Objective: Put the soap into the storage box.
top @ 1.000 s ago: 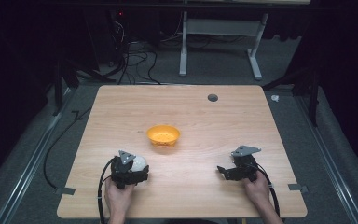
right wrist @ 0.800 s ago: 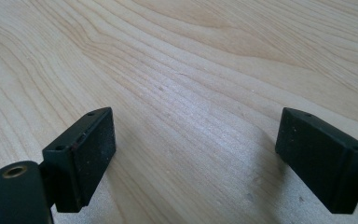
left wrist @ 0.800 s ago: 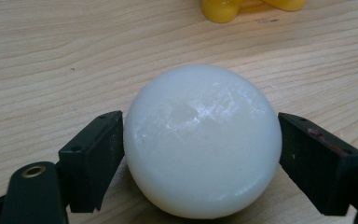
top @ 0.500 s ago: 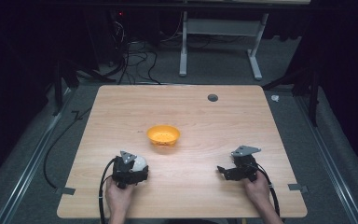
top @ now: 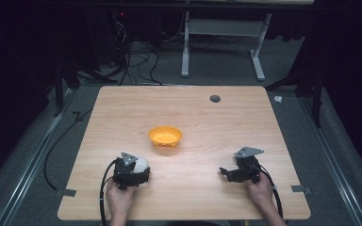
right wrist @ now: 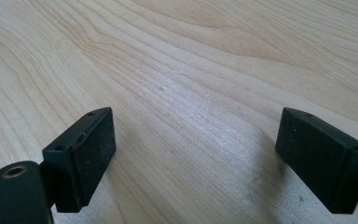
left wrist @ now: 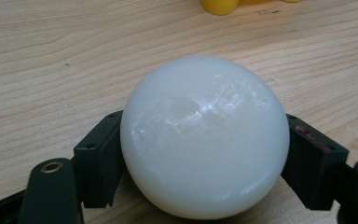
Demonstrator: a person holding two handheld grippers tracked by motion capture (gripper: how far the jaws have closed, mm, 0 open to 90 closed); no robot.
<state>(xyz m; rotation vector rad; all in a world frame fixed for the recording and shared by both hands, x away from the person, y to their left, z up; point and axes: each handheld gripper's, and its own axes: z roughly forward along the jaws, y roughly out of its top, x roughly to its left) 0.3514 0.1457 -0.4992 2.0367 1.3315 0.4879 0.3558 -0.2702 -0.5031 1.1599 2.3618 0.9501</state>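
Fingers on your left gripper sit on either side of the white ball, one pad flat on each flank at about mid-height. Jaws stand wide, as far apart as the ball is across, and the contact looks firm. You have it by the widest part, which is the right place on a smooth sphere: any higher or lower and it would likely squirt out.

Ball position: centred between the pads, front half sticking out past the tips, underside low against the wood. I can't tell whether it is lifted or resting on the table. In the high view the ball is at the near-left of the table, in front of your left hand.

Outward from there: the orange bowl stands up-table and slightly right of the ball, near the middle, well apart from it, empty as far as I can see. My read is that the bowl is the likely drop target, with a straight path and nothing between.

Your right gripper is parked at the near-right, well away from the ball and bowl. Its jaws are spread wide with bare wood between the fingers, holding nothing. Sensible spot, out of the left arm's way.
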